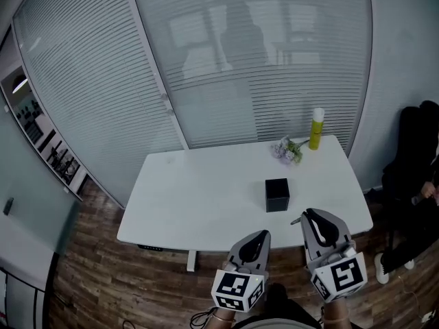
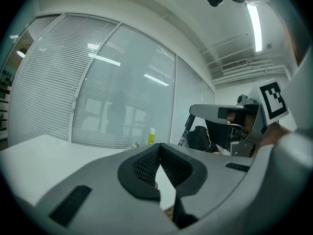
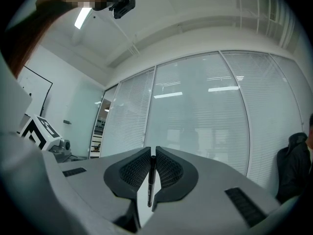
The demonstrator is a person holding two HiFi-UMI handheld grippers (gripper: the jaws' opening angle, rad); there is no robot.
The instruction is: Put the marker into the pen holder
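In the right gripper view a thin black marker (image 3: 151, 180) stands between the pads, and my right gripper (image 3: 152, 151) is shut on it. The head view shows that gripper (image 1: 310, 213) held over the table's near right edge, just near and right of the pen holder (image 1: 277, 194), a black cube-shaped box on the white table (image 1: 199, 190). My left gripper (image 1: 263, 234) hangs beside it, off the table's front edge. Its jaw tips (image 2: 159, 147) meet with nothing between them. The pen holder's opening does not show clearly.
A yellow bottle (image 1: 316, 129) and a small bunch of pale flowers (image 1: 289, 149) stand at the table's far right corner. A person in dark clothes (image 1: 415, 184) sits to the right of the table. Glass walls with blinds (image 1: 240, 60) rise behind it.
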